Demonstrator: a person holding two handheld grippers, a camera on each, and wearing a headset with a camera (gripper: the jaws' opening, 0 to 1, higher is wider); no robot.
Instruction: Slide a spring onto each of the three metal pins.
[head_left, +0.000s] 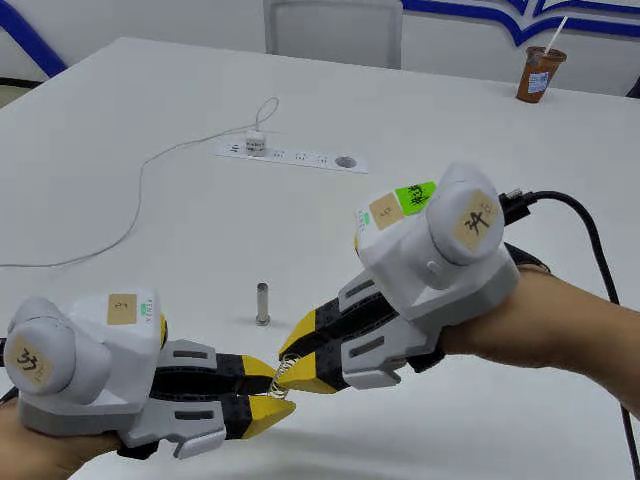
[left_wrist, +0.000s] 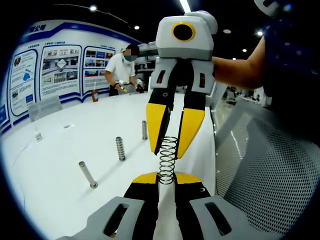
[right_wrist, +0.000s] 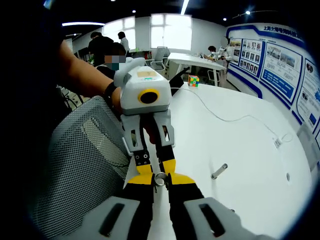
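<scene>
Left tool (left_wrist: 166, 179) up close: its jaws were narrow, pinched on the near end of the spring (left_wrist: 168, 159), which stood straight out from the tips along the jaw line. I'd judge it was held that way to keep the far end open and clear. At that far end the right tool (right_wrist: 160, 180) met it nose to nose, jaws narrow too, one on either side of the coils. Whether it truly clamped or only cradled the spring, I couldn't tell. Seen from the right gripper view, the spring sat end-on as a small ring between that tool's tips, so the two tools were lined up on one axis. It read as a handover or a re-grip, a better hold before threading. Ahead and to the left of the left tool's tips, a bare pin (head_left: 263, 303) stood upright on the desk (head_left: 150, 110). Beyond it were two more pins (left_wrist: 120, 148) (left_wrist: 144, 130), each wearing a spring. By my reckoning two were done, and this spring was meant for the bare one, nearest the tools. Farther out lay a power strip (head_left: 290, 157) and a cup (head_left: 540, 72), well apart from the work.
</scene>
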